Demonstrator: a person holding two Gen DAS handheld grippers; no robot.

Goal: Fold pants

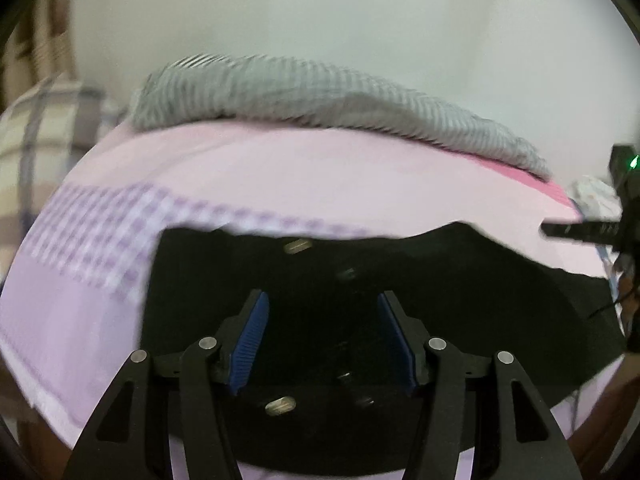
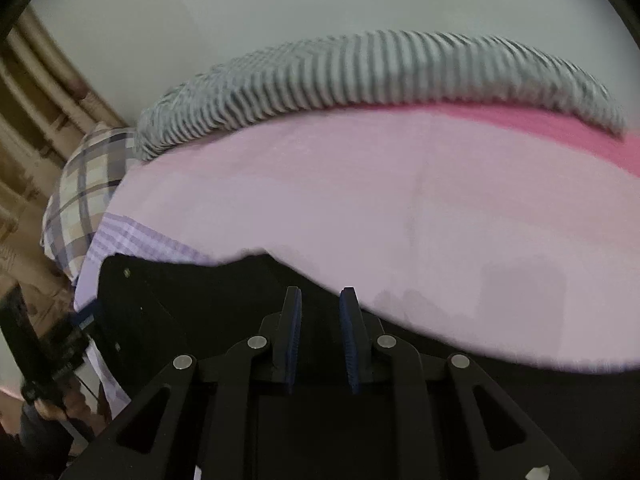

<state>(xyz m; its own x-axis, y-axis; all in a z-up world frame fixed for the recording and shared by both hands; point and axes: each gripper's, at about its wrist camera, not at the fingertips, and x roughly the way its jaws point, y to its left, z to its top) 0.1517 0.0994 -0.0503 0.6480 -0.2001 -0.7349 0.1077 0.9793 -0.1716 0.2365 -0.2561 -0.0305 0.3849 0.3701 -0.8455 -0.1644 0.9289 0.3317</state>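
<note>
Black pants (image 1: 400,280) lie spread on a pink bed sheet (image 1: 320,176), filling the lower middle of both views, with metal buttons (image 1: 297,246) showing on the dark cloth in the left wrist view. Lowest in that view, the left gripper (image 1: 322,340) hangs above the pants with its blue pads (image 1: 251,340) well apart and nothing between them. In the right wrist view the right gripper (image 2: 320,336) sits over the upper edge of the pants (image 2: 224,296); its pads (image 2: 349,340) stand a narrow gap apart and no cloth is seen pinched between them. At the right edge of the left wrist view part of the other tool appears with a small green light (image 1: 633,162). At the lower left of the right wrist view a hand (image 2: 52,408) grips the other tool's handle. Beyond the pants, at the left, the sheet carries a band of purple checks (image 1: 100,232), and a darker pink strip (image 2: 560,128) runs along its far side. Farther back a grey striped blanket (image 2: 400,72) lies rumpled across the bed, with a plaid pillow (image 2: 84,192) at the left. Behind everything stands a pale wall (image 1: 320,20).
</note>
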